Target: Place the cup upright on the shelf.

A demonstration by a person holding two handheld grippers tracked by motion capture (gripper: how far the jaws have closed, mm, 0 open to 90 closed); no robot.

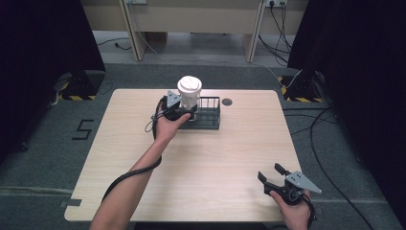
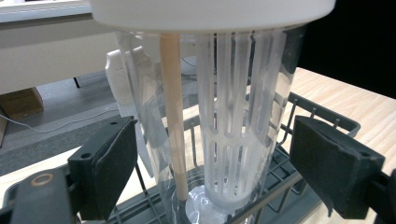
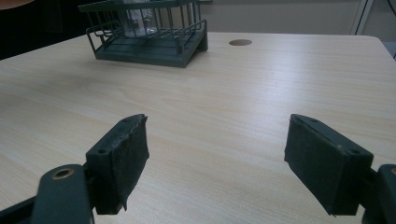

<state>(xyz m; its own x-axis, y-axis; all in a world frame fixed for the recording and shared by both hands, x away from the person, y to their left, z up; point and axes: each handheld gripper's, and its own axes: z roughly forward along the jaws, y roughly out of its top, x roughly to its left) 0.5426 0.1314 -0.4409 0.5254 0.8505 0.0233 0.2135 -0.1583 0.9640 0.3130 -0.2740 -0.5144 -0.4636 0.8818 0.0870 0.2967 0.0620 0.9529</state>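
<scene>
Clear container with white lid: standing in the dark wire rack, between the spread jaws of the left gripper, pads apart from its wall. Right gripper: released, empty, well away. Likely placed; withdrawal remains.

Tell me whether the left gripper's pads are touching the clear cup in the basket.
Apart. In the left gripper view, both pads stand clear of the clear cup, with open gaps on each side.
</scene>
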